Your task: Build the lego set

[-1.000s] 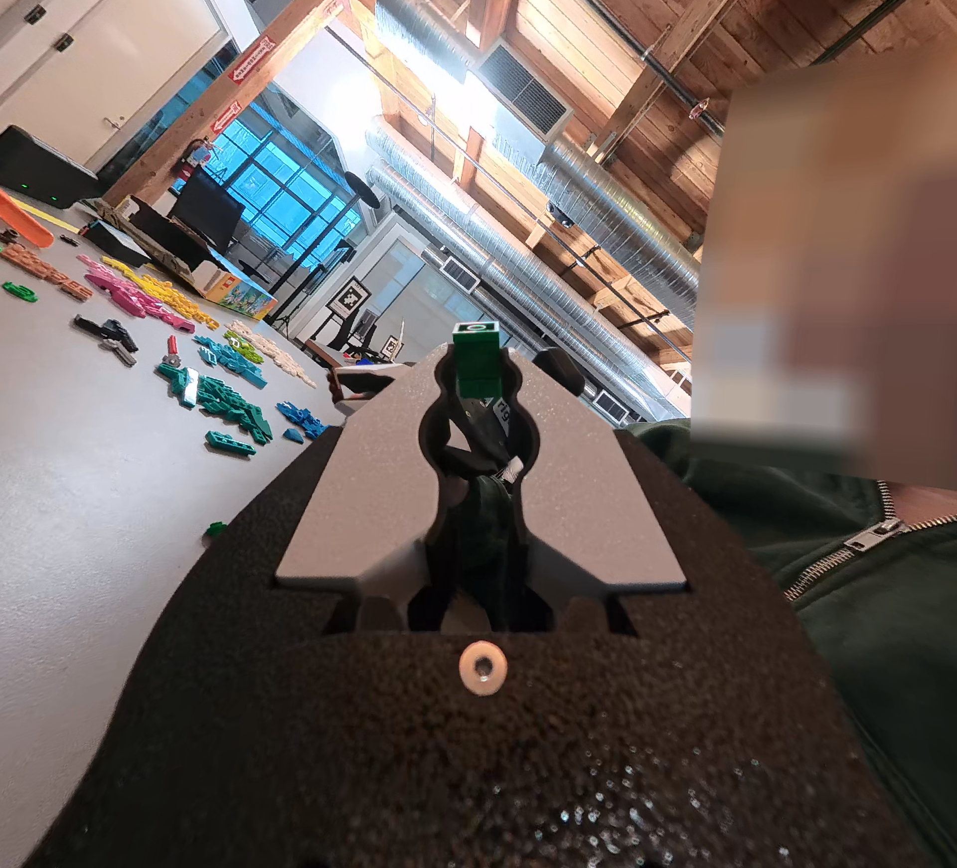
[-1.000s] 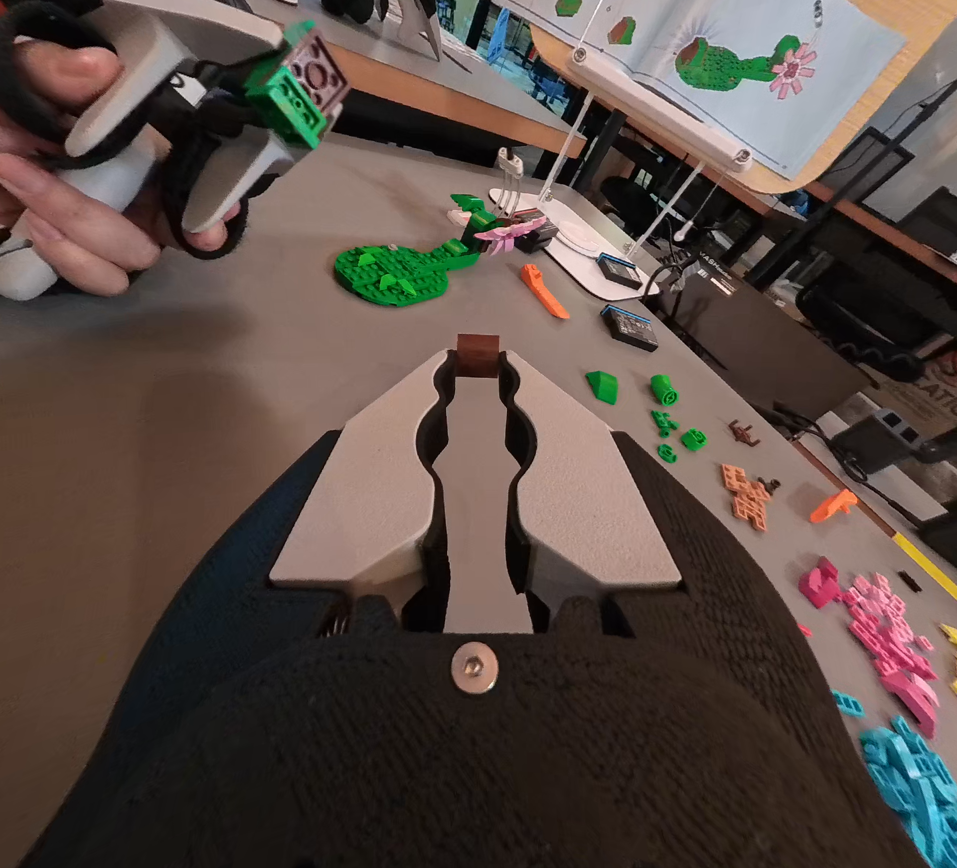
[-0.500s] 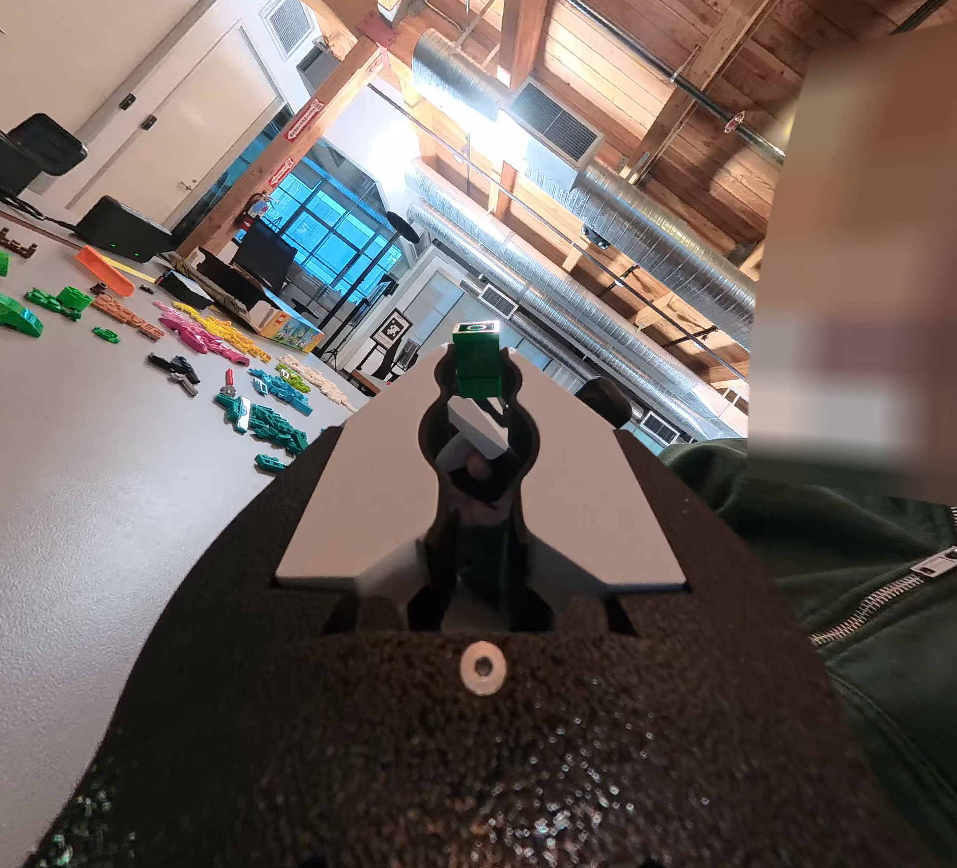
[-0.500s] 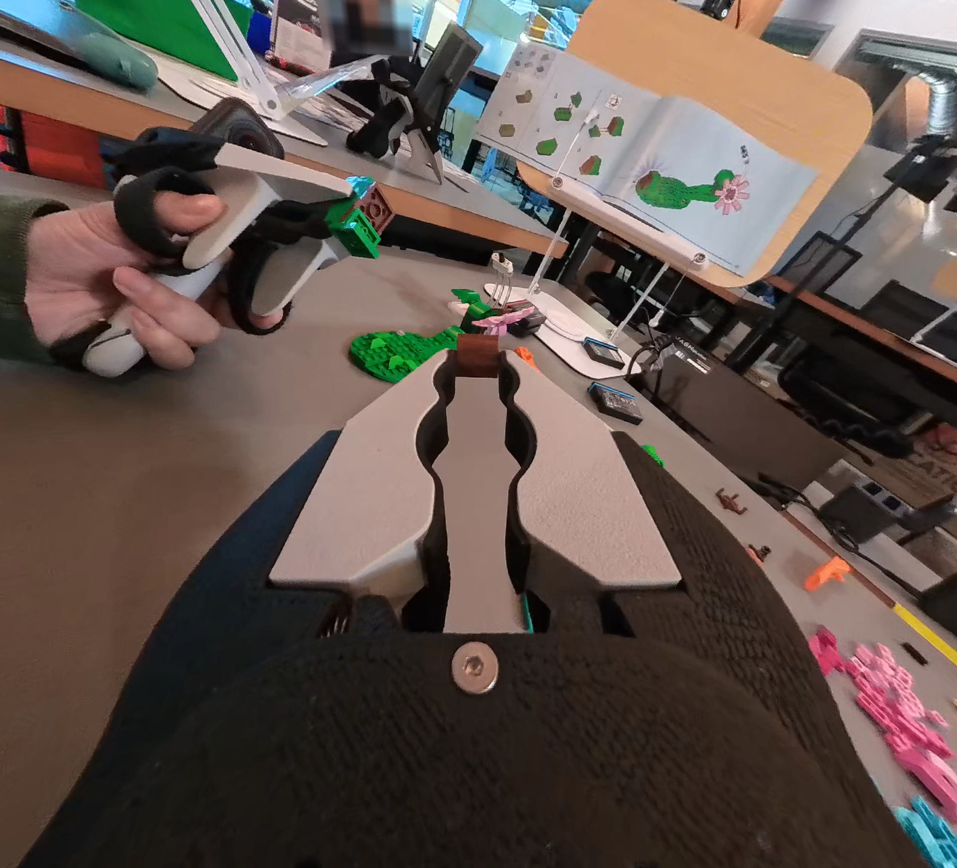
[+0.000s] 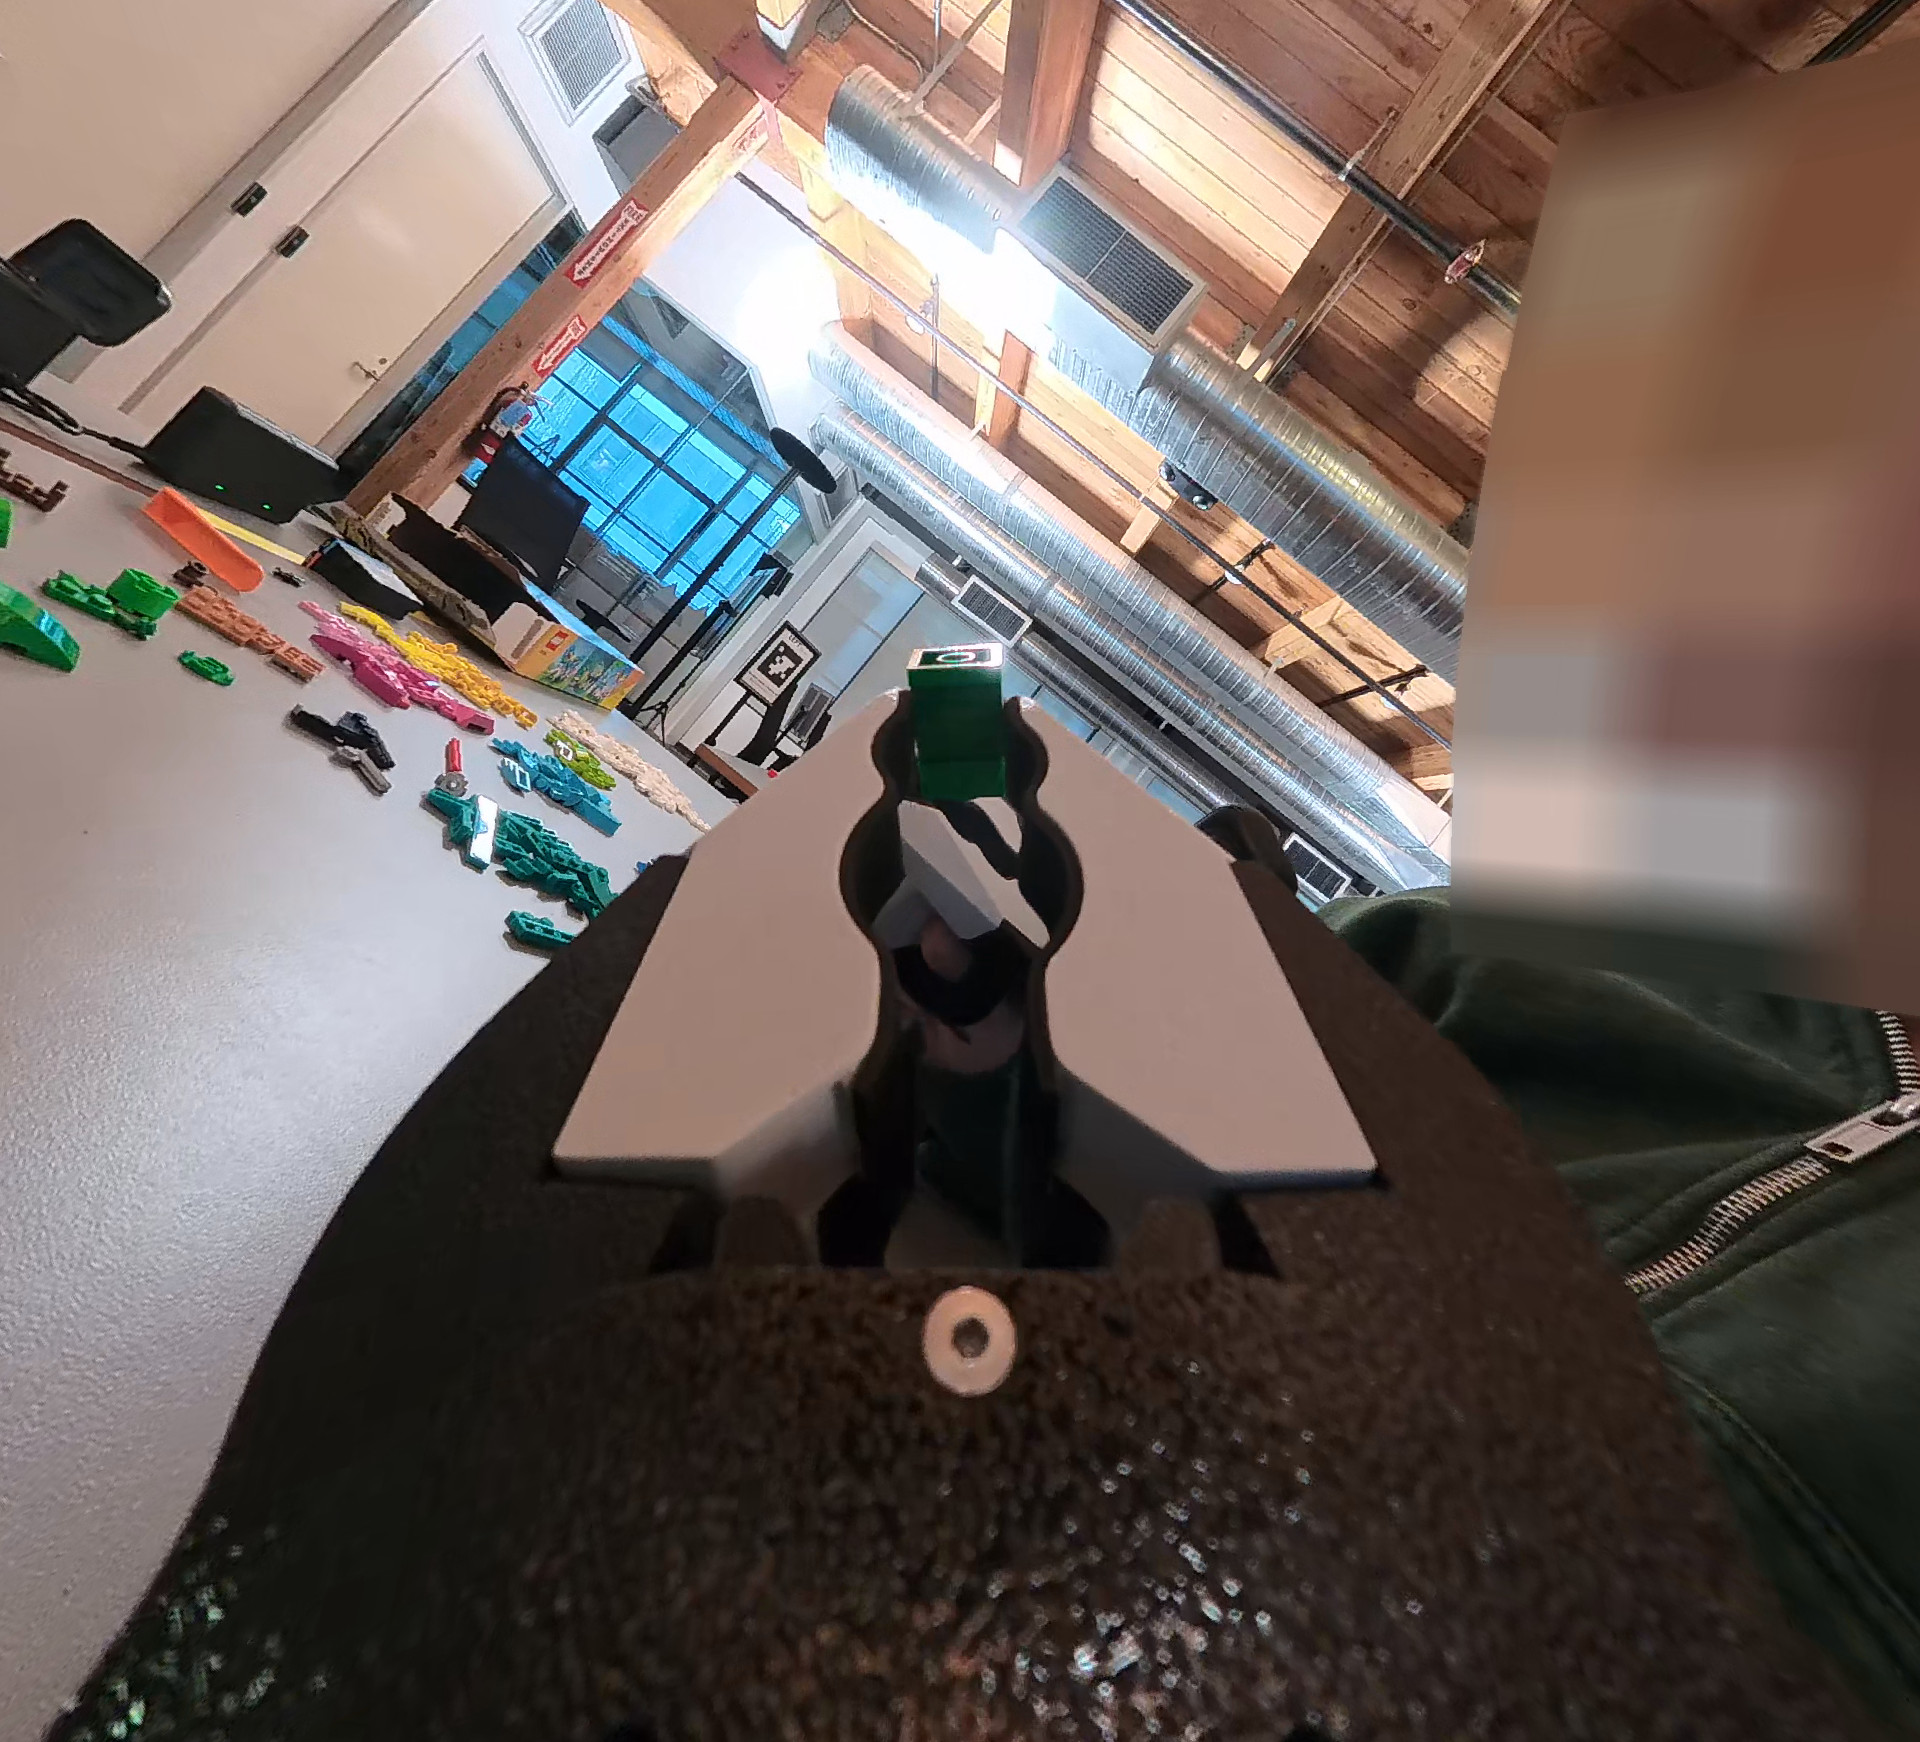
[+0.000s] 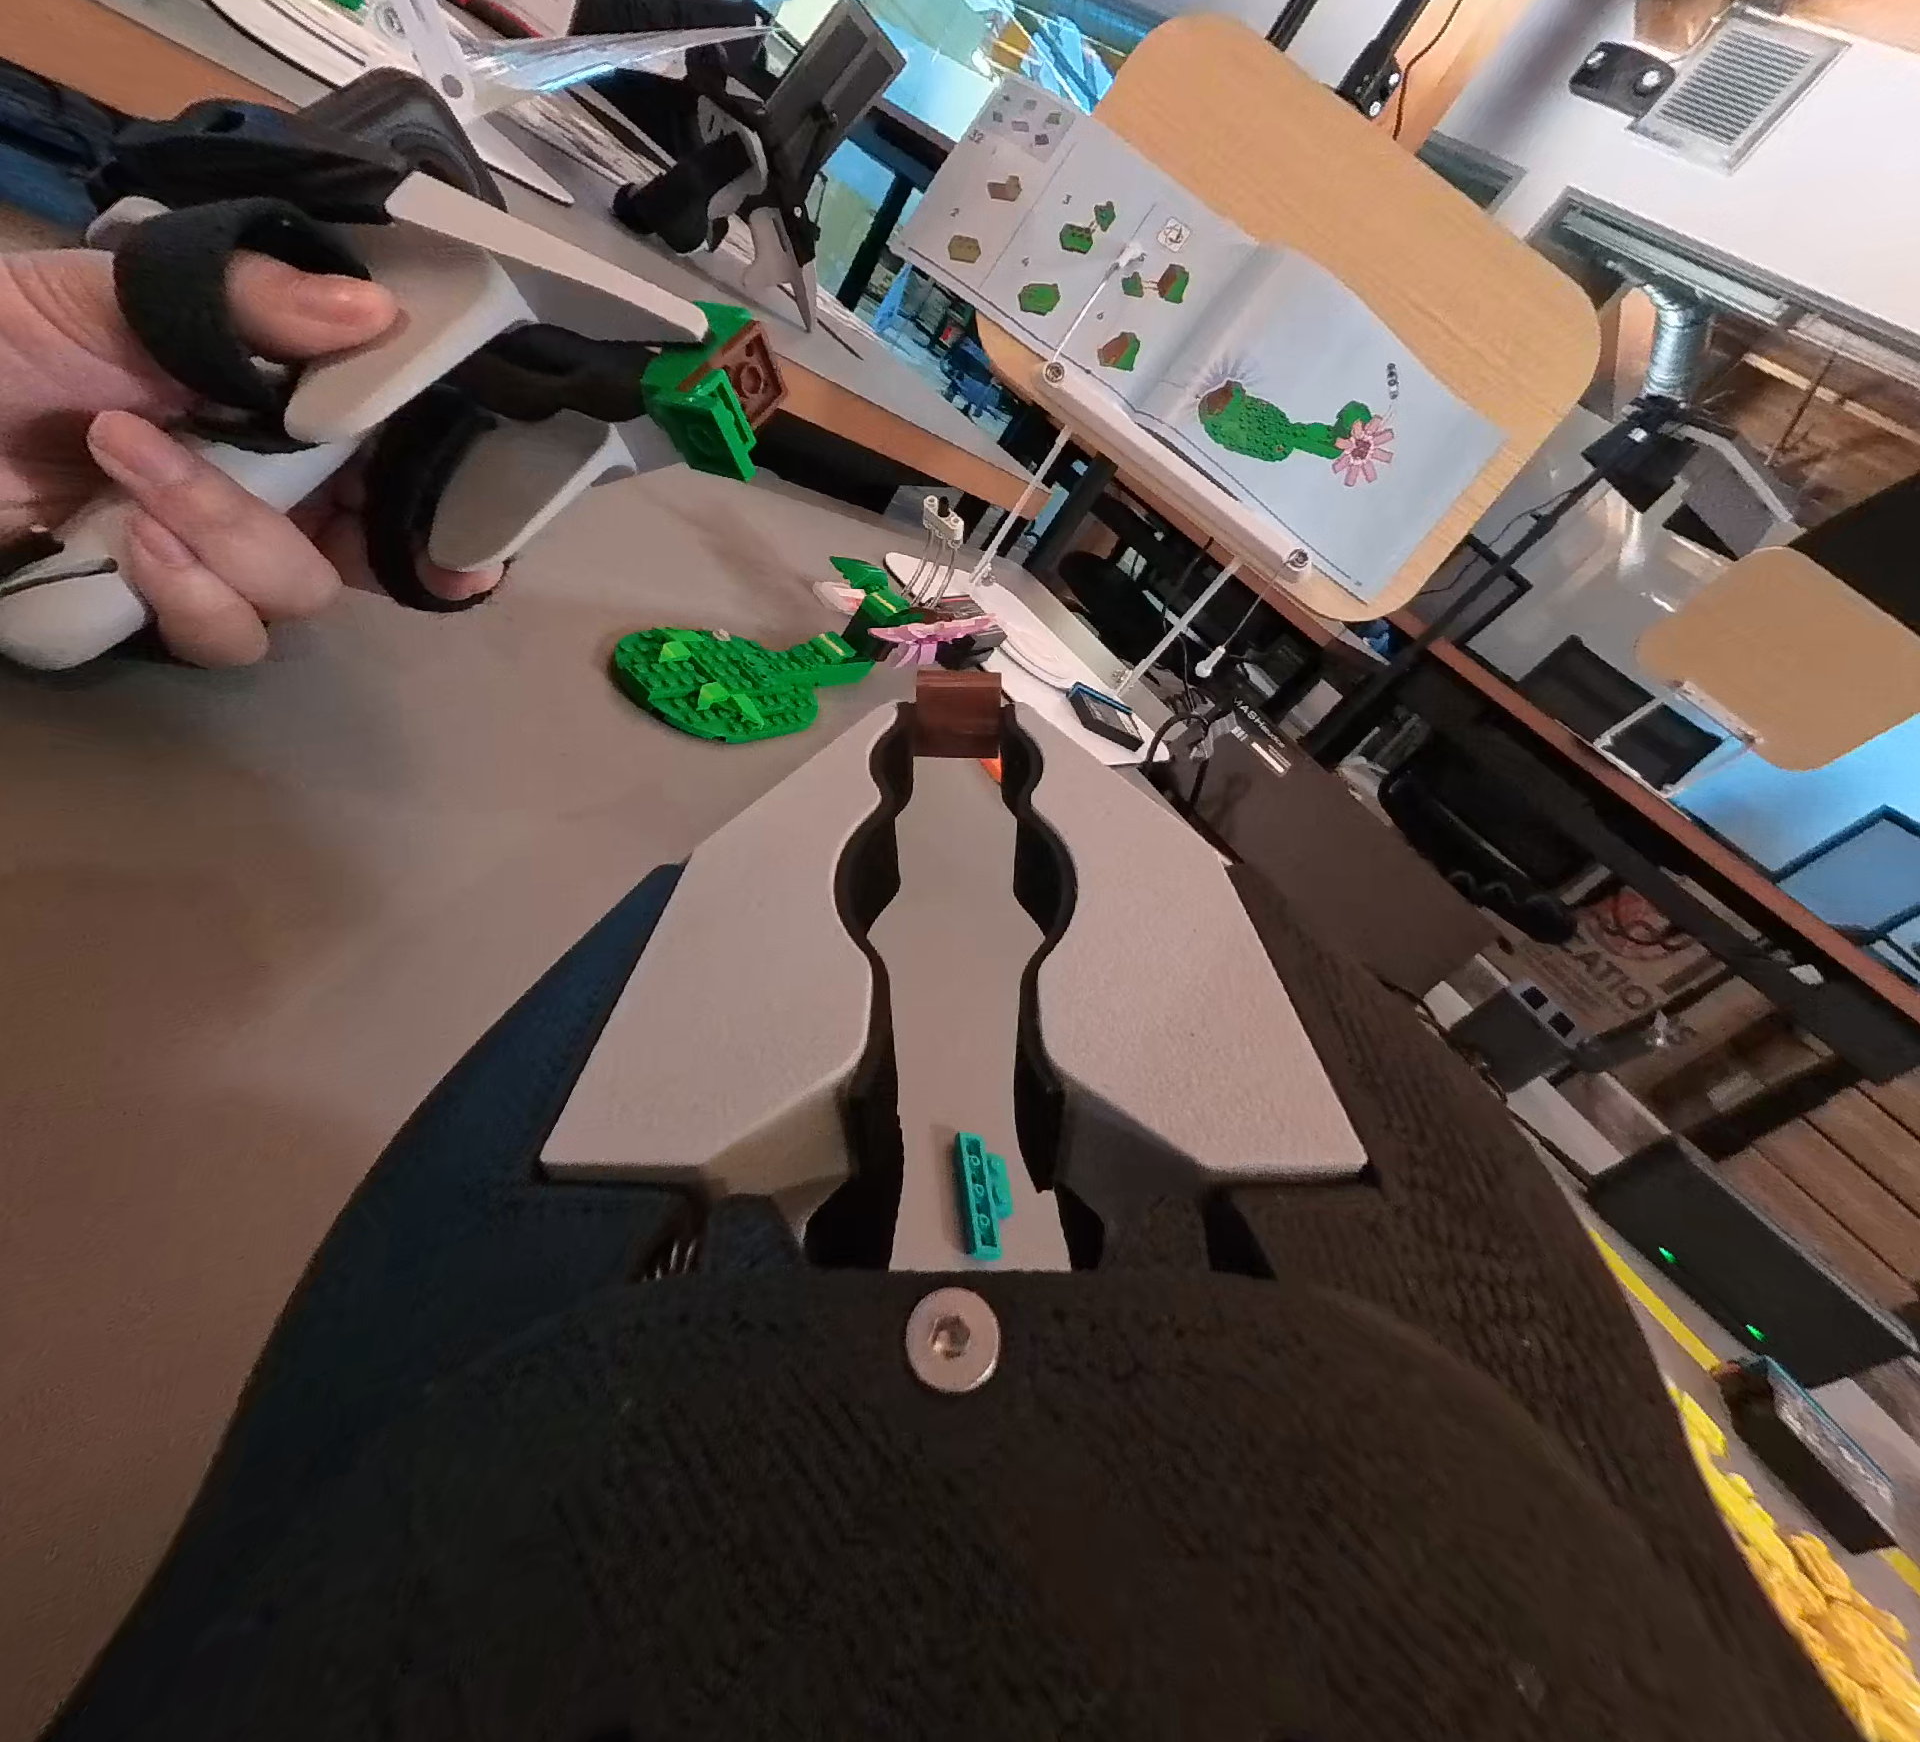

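My left gripper (image 5: 958, 736) is shut on a small green brick stack (image 5: 956, 724) and is raised, tilted up toward the ceiling. In the right wrist view that left gripper (image 6: 675, 383) shows at upper left in a hand, and its stack (image 6: 717, 399) is green with a brown brick on it. My right gripper (image 6: 958, 721) is shut on a small brown brick (image 6: 956, 713), held above the grey table, to the right of and below the left gripper. A built green plant piece with a pink flower (image 6: 748, 674) lies on the table beyond.
An open instruction booklet (image 6: 1195, 342) stands on a wooden holder. Sorted heaps of loose bricks lie on the table: green (image 5: 62, 612), pink (image 5: 384, 664), yellow (image 5: 457, 664), teal (image 5: 540, 851). A teal plate (image 6: 982, 1193) lies below my right gripper. A person in a green jacket (image 5: 1662, 1173) is close. The left gripper's tips are roughly 8 cm from the right gripper's.
Both grippers have tilted further upward, each keeping its brick. In the right wrist view the left gripper now looks larger and closer.
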`<state>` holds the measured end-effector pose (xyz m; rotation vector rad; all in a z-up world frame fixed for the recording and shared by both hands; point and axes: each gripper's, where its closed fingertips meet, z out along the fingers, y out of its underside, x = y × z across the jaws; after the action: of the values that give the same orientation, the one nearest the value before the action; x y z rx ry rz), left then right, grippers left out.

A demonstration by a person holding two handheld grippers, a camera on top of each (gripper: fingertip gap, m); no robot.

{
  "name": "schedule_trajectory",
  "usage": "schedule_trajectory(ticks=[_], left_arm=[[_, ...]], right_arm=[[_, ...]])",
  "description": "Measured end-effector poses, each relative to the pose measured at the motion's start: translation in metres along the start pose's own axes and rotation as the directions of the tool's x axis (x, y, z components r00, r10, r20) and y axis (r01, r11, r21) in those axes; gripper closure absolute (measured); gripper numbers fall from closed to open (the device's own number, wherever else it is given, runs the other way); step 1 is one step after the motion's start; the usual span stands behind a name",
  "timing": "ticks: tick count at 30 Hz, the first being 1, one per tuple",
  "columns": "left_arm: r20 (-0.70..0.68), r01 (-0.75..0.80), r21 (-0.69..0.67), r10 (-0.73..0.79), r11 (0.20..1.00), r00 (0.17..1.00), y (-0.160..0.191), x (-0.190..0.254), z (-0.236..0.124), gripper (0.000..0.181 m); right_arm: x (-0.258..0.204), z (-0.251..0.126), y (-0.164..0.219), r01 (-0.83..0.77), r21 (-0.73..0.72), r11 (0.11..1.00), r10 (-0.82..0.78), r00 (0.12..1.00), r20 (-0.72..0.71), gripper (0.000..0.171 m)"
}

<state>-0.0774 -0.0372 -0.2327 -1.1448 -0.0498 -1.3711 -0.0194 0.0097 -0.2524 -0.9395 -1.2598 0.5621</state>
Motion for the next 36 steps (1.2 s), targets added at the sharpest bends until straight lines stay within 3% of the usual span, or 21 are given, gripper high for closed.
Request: schedule_trajectory(ticks=[16,23,25,29,33,36], left_arm=[[0.005,0.0,-0.002,0.0,1.0,1.0,0.0,-0.001,0.0,0.168],[0.029,-0.088,-0.029,0.089,0.996,0.996,0.005,0.001,0.003,0.168],[0.023,-0.095,-0.05,0.096,0.994,0.995,0.008,0.002,0.004,0.168],[0.022,-0.107,-0.073,0.109,0.992,0.994,0.012,0.003,0.006,0.168],[0.02,-0.117,-0.101,0.119,0.988,0.993,0.017,0.003,0.008,0.168],[0.019,-0.119,-0.106,0.122,0.987,0.992,0.018,0.003,0.008,0.168]], right_arm=[[-0.002,0.002,0.002,-0.019,-0.004,1.0,0.02,1.0,0.024,0.157],[-0.025,0.004,-0.002,-0.205,-0.012,0.979,0.201,0.948,0.247,0.157],[-0.032,0.004,-0.009,-0.397,-0.031,0.917,0.382,0.854,0.354,0.157],[-0.04,0.005,-0.018,-0.709,-0.135,0.693,0.664,0.554,0.502,0.157],[-0.047,0.004,-0.026,-0.845,-0.222,0.486,0.762,0.286,0.581,0.157],[-0.046,0.005,-0.027,-0.879,-0.251,0.406,0.781,0.191,0.595,0.157]])
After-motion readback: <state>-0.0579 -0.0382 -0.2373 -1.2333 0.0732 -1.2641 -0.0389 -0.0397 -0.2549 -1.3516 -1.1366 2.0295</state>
